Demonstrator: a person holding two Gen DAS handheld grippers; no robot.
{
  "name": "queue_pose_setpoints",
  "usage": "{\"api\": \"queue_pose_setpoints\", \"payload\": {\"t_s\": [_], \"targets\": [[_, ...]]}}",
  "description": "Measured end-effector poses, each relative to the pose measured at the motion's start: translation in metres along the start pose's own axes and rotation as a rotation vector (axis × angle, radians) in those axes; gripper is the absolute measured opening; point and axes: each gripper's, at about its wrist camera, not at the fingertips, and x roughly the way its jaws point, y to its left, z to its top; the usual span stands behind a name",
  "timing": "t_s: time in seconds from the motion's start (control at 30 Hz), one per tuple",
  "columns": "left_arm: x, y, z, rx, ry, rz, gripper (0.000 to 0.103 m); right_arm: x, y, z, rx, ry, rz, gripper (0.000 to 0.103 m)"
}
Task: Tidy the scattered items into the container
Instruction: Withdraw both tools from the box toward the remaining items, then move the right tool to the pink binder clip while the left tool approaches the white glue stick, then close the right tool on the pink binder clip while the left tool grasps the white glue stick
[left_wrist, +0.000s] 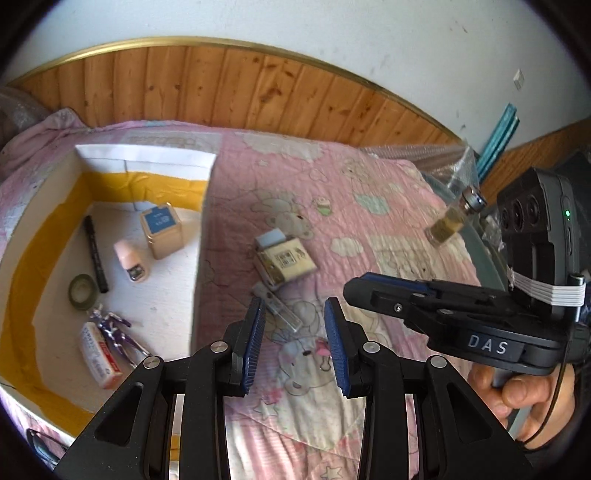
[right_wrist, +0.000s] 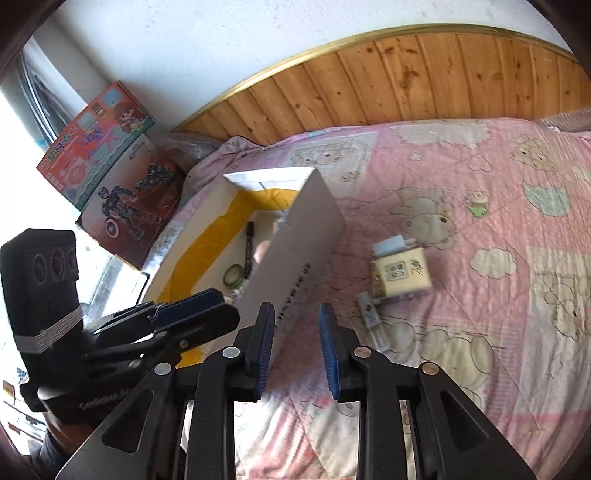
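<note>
Both hand-held grippers hang over a bed covered by a pink quilt (left_wrist: 388, 206), each with jaws apart and nothing between them: the left hand-held gripper (left_wrist: 295, 341) and the right hand-held gripper (right_wrist: 297, 349). The white box (left_wrist: 205, 221) (yellow-lined inside) sits on the quilt at the left and holds a marker (left_wrist: 95, 253), a tape roll (left_wrist: 83, 290), a small bottle (left_wrist: 131, 256), a tin (left_wrist: 161, 230) and an eraser (left_wrist: 100, 354). On the quilt beside the box lie a beige pack (left_wrist: 284, 260) and a clear tube (left_wrist: 279, 306); a glass bottle (left_wrist: 452, 218) stands near the bed's far edge.

Right gripper (right_wrist: 296, 350) empty above quilt (right_wrist: 480, 258); box (right_wrist: 295, 236) left, contents blurred.
</note>
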Motion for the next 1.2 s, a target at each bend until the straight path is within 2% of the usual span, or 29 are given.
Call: {"api": "queue_pose_setpoints", "payload": {"t_s": [0.1,0.23,0.37,0.5,0.73,0.8,0.83,0.9,0.97,1.0,1.03,1.07,1.13,1.2], "targets": [[0.022,-0.008,-0.003,-0.01,0.05,0.0,0.036,0.008,-0.018,-0.01,-0.015,0.064,-0.041,0.028],[0.056,-0.003,-0.005,-0.081,0.125,-0.003,0.039,0.022,-0.032,-0.032,-0.111,0.156,-0.119,0.045],[0.089,0.006,-0.007,-0.155,0.19,-0.011,0.041,0.036,-0.047,-0.053,-0.193,0.241,-0.14,0.058],[0.117,0.006,-0.009,-0.171,0.232,0.031,0.043,0.05,-0.053,-0.068,-0.262,0.284,-0.167,0.058],[0.15,0.009,-0.011,-0.146,0.252,0.133,0.045,0.071,-0.051,-0.079,-0.363,0.261,-0.178,0.058],[0.158,0.012,-0.011,-0.151,0.264,0.13,0.045,0.078,-0.054,-0.08,-0.367,0.269,-0.176,0.056],[0.16,0.012,-0.01,-0.148,0.264,0.133,0.045,0.081,-0.055,-0.08,-0.369,0.27,-0.181,0.05],[0.163,0.009,-0.009,-0.129,0.251,0.141,0.046,0.083,-0.058,-0.08,-0.375,0.257,-0.184,0.046],[0.165,0.007,-0.008,-0.115,0.24,0.142,0.045,0.082,-0.06,-0.078,-0.385,0.258,-0.188,0.033],[0.165,0.007,-0.007,-0.108,0.233,0.142,0.04,0.081,-0.062,-0.077,-0.383,0.271,-0.177,0.033],[0.166,0.007,-0.007,-0.096,0.226,0.141,0.03,0.079,-0.064,-0.075,-0.378,0.282,-0.163,0.029],[0.166,0.008,-0.006,-0.088,0.222,0.132,0.027,0.077,-0.067,-0.074,-0.373,0.29,-0.155,0.025],[0.165,0.012,-0.005,-0.096,0.218,0.11,0.017,0.072,-0.072,-0.073,-0.365,0.299,-0.154,0.025],[0.163,0.016,-0.004,-0.108,0.213,0.092,0.014,0.066,-0.078,-0.072,-0.351,0.304,-0.149,0.024]]}}
